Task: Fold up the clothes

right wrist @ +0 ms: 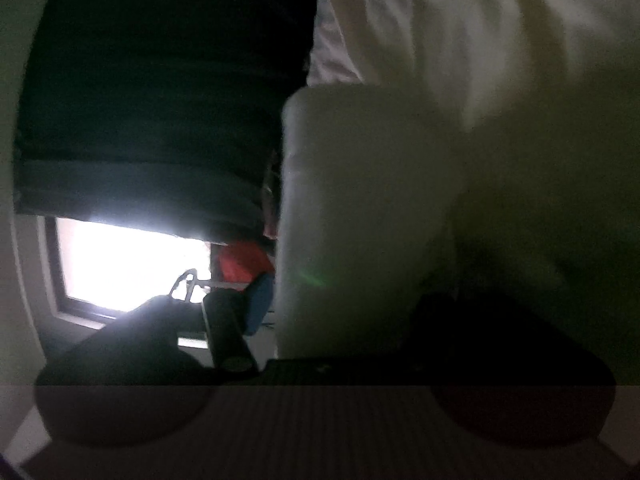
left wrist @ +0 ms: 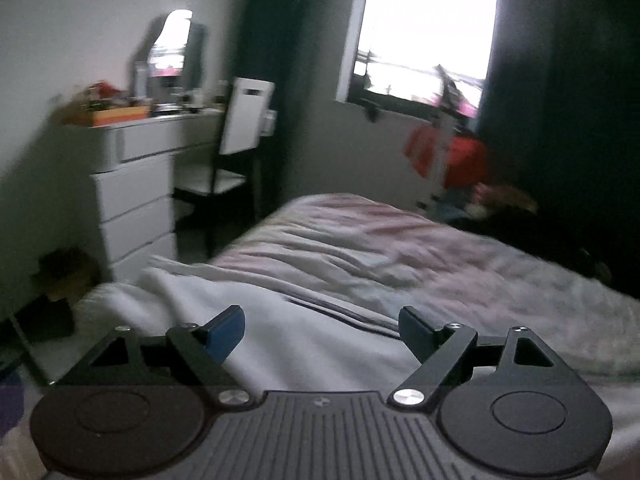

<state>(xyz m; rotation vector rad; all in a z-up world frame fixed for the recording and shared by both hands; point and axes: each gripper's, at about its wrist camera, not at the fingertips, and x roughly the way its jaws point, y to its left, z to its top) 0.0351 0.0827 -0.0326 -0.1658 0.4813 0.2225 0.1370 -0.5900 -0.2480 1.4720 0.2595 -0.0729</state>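
Left gripper (left wrist: 322, 330): black linkage arms with silver screws, blue-padded fingers (left wrist: 226, 334), two round black discs, ribbed grey base. Right gripper (right wrist: 316, 308): same dark body, one blue pad visible.

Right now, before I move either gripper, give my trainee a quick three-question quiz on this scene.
1. True or false: the left gripper is open and holds nothing.
2. What lies under the left gripper: A) the white garment, B) a red towel, C) the bare floor?
3. What stands in front of the dresser?

Key: 1 true. 2 A. 3 The chair.
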